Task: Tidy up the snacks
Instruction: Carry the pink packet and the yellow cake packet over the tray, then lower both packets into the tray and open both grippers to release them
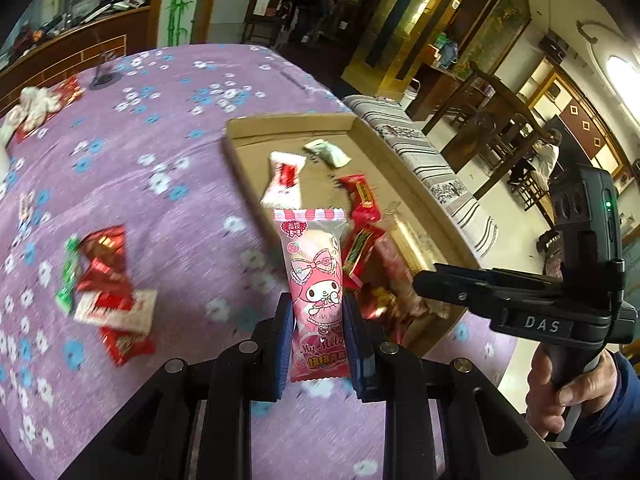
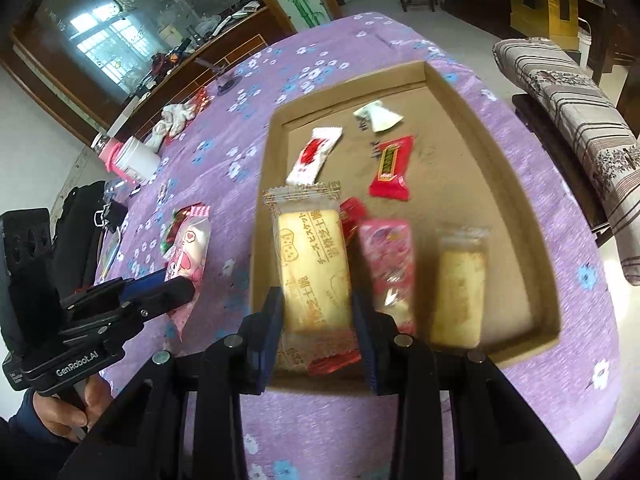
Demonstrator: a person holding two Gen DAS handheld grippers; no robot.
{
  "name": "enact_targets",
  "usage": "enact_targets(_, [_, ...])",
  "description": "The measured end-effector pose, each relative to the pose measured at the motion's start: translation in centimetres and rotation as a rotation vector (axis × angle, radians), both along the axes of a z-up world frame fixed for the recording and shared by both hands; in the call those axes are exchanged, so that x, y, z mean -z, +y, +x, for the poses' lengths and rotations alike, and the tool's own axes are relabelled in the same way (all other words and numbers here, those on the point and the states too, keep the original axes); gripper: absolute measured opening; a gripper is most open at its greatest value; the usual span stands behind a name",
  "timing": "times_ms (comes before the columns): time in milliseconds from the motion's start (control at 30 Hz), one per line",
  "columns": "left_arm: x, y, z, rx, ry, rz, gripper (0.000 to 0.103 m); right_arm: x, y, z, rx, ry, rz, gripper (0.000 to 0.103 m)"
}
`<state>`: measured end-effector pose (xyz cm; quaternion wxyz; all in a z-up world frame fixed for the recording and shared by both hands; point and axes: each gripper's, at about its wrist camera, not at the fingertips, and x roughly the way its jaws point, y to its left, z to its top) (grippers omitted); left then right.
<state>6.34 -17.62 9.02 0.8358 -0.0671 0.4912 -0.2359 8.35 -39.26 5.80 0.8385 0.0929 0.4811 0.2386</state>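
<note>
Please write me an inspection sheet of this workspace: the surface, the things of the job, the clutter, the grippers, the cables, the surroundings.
Surface: table under a purple flowered cloth.
Job's things: cardboard tray holding several wrapped snacks, among them a red candy and a white-and-red packet; loose red snacks lie on the cloth outside the tray.
Clutter: white bottle with pink cap, crumpled white cloth, black bag.
Grippers: left gripper shut on a pink cartoon snack pack; right gripper shut on a cheese biscuit pack, over the tray.
Cables: thin black cable on the right gripper's handle.
Surroundings: striped cushioned bench, mirror, wooden furniture.
</note>
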Motion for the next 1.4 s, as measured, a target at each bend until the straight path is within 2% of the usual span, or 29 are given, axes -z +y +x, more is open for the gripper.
enact_targets(267, [0.4,-3.0,2.9,0.013,0.011,-0.005,0.024,0.2,-0.9,3.0,0.013,0.02,-0.013,0.034])
enact_targets(667, [2.6,-5.0,7.1,-0.028,0.039,0.004,0.024,0.8,0.0,7.6,0.019,0.044,-0.072,0.034])
enact_targets(1000, [3.6,-7.1,8.7,-0.005,0.05,0.035,0.024,1.8,-0.9,9.9,0.068,0.056,-0.109,0.034])
enact_targets(1067, [3.9,-7.3,8.7,-0.003,0.053,0.034,0.03,1.8,-1.2,9.9,0.075,0.05,-0.111,0.035])
enact_targets(1133, [3.9,-7.3,8.5,-0.005,0.049,0.028,0.053,1.8,-1.7,9.8,0.08,0.05,-0.104,0.035])
enact_targets(1200, [3.6,-7.1,8.3,-0.008,0.037,0.012,0.064,1.7,-2.2,9.6,0.086,0.042,-0.1,0.035])
enact_targets(1400, [2.7,-6.4,6.8,-0.021,0.023,-0.009,0.065,0.8,-3.0,7.5,0.088,0.001,-0.106,0.035])
